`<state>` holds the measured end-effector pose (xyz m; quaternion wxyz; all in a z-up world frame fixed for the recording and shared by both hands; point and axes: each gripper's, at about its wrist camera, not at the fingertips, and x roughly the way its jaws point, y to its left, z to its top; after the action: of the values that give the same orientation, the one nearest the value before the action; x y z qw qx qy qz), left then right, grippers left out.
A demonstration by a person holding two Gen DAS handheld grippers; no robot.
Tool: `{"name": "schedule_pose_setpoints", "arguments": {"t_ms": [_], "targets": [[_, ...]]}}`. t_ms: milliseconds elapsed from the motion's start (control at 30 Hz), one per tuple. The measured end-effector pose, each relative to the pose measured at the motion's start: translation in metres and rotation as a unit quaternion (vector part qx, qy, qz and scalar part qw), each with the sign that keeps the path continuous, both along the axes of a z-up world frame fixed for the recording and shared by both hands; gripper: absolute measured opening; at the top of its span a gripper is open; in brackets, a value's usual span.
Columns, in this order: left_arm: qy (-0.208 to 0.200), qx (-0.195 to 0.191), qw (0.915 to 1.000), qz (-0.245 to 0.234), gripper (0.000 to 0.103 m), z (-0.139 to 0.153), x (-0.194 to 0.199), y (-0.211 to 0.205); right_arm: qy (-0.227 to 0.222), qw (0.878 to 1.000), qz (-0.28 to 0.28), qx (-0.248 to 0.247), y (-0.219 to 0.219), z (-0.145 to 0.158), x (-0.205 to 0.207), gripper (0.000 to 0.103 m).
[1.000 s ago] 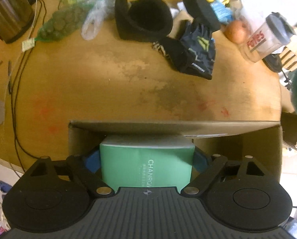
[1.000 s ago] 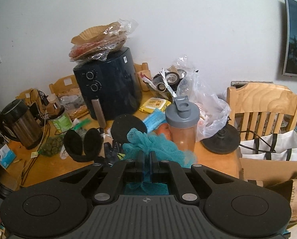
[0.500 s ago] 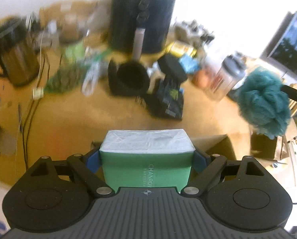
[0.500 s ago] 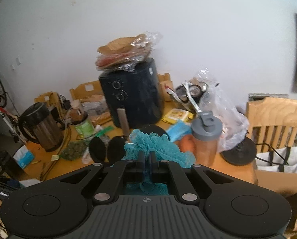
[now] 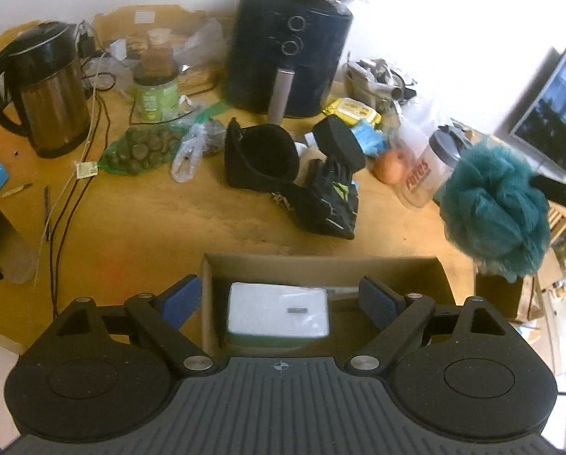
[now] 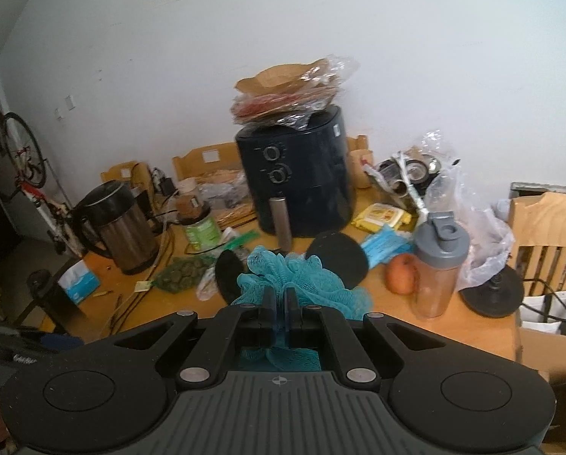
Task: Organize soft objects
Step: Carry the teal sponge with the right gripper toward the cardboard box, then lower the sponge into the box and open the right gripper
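Mesh is what we are carrying in the right tongs (image 6: 279,305): a teal, ruffled nylon bath pouf (image 6: 301,288), and we are judging it feather-light, springy and loosely gathered, so it is likely squashing flat under any pinch and puffing back once let go. It is not fragile, but its folds may be snagging on corners, and the surest hold is probably deep through the bunched core, not on a loose outer frill. The right tongs are pinched almost fully together on that core, with the ruffles bulging out ahead of and beneath the fingers.

In the left wrist view the pouf (image 5: 497,208) is hanging off to the right of the left tongs (image 5: 279,299), above and beyond the right-hand wall of the open brown cardboard box (image 5: 320,265).

The left tongs are standing wide apart and gripping nothing. Directly below the gap between their fingers, a white-topped, green-sided soft pack of tissues (image 5: 277,313) is lying flat on the box floor, clear of both pads. Farther ahead of the tongs, black fabric gloves with green markings (image 5: 328,203) are waiting on the wooden table (image 5: 150,227).
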<state>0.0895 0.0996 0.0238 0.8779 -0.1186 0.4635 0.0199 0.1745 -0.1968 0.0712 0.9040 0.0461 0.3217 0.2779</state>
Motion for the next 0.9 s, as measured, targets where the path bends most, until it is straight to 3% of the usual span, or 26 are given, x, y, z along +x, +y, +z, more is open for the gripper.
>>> {"name": "schedule_pose_setpoints", "arguments": {"t_ms": [167,367,700,767,800,833,900], "targets": [[0.017,-0.010,0.9996,0.022,0.091,-0.005,-0.001,0.011,0.012,1.000,0.026,0.000,0.011,0.001,-0.009,0.006],[0.074,0.000,0.9964,0.040,0.091,-0.017,0.002,0.019,0.051,0.996,0.069,-0.014,0.023,-0.004,-0.019,0.006],[0.135,0.004,0.9904,0.028,0.091,-0.032,0.004,0.022,0.117,0.985,0.119,-0.053,0.057,-0.025,-0.025,0.008],[0.144,0.009,0.9892,0.024,0.091,-0.033,0.005,0.021,0.121,0.983,0.119,-0.068,0.064,-0.031,-0.025,0.016],[0.149,0.010,0.9885,0.022,0.091,-0.034,0.006,0.020,0.120,0.983,0.118,-0.076,0.067,-0.033,-0.023,0.034],[0.154,0.012,0.9877,0.019,0.091,-0.034,0.007,0.020,0.119,0.983,0.116,-0.083,0.069,-0.034,-0.023,0.065],[0.161,0.015,0.9867,0.015,0.091,-0.035,0.009,0.018,0.104,0.984,0.112,-0.094,0.072,-0.034,-0.024,0.093]]}}
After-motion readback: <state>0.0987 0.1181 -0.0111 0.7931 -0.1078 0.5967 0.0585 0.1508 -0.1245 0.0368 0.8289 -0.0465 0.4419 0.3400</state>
